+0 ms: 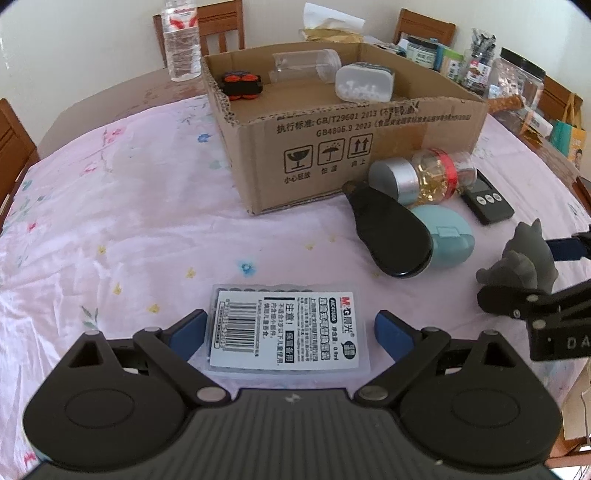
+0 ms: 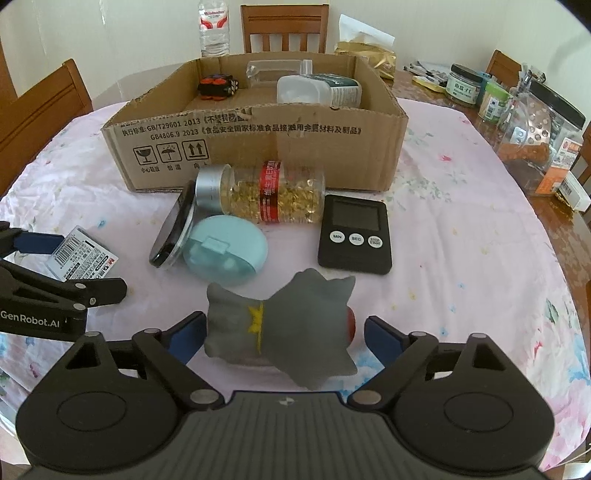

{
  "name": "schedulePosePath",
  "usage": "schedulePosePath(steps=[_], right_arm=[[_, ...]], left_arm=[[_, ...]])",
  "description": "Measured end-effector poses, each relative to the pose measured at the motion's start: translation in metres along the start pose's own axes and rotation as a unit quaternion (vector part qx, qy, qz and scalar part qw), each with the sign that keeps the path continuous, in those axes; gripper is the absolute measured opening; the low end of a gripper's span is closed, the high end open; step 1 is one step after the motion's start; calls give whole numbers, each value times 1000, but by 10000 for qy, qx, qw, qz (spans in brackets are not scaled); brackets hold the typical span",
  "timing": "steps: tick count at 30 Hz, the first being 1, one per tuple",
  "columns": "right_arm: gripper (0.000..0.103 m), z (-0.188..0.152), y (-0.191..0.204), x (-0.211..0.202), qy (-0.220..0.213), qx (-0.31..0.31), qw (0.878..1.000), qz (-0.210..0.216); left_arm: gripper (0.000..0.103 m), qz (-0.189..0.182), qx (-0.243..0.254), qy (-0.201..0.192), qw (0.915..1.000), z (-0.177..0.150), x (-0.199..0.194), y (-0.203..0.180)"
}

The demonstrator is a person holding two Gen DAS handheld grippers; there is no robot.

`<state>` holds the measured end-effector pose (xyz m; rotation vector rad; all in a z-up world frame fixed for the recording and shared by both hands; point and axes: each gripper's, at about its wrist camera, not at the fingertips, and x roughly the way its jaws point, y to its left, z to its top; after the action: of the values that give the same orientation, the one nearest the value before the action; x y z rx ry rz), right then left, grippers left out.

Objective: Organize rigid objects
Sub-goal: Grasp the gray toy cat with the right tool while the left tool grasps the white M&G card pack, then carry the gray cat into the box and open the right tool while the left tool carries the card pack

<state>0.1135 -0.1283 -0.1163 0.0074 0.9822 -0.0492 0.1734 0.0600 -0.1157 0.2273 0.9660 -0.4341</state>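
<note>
My left gripper [image 1: 291, 332] is open, its blue pads either side of a flat clear case with a white barcode label [image 1: 286, 332] lying on the pink cloth. My right gripper [image 2: 284, 336] is open around a grey toy figure [image 2: 284, 325] with a yellow collar, which rests on the cloth. The figure also shows at the right in the left wrist view [image 1: 524, 258]. The open cardboard box [image 1: 354, 147] stands behind, holding a black and orange toy [image 1: 242, 85], a clear bottle [image 1: 303, 66] and a white container [image 1: 364, 83].
In front of the box lie a capsule jar with silver lid [image 2: 266, 192], a black oval case [image 2: 173, 229], a teal round case [image 2: 225, 251] and a black timer [image 2: 354, 232]. A water bottle [image 2: 214, 26], jars [image 2: 543, 133] and wooden chairs [image 2: 284, 26] ring the table.
</note>
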Motion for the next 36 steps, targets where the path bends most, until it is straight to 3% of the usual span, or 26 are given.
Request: schedulePosePath(steps=[7, 17, 23, 28, 36], right_arm=[[78, 2, 5, -3, 32, -78, 9999, -80], [77, 7, 1, -9, 143, -137, 9997, -112], [77, 18, -7, -25, 107, -476, 9988, 68], [77, 40, -16, -42, 7, -825, 9963, 234], [77, 99, -34, -59, -511, -1075, 9915, 522]], left_arm=[[90, -41, 17, -12, 10000, 1, 0, 2], [90, -313, 259, 153, 9991, 9, -6, 7], [90, -436, 581, 183, 9972, 20, -23, 5], [90, -547, 728, 129, 9958, 35, -47, 5], [90, -544, 604, -75, 9967, 70, -75, 5]])
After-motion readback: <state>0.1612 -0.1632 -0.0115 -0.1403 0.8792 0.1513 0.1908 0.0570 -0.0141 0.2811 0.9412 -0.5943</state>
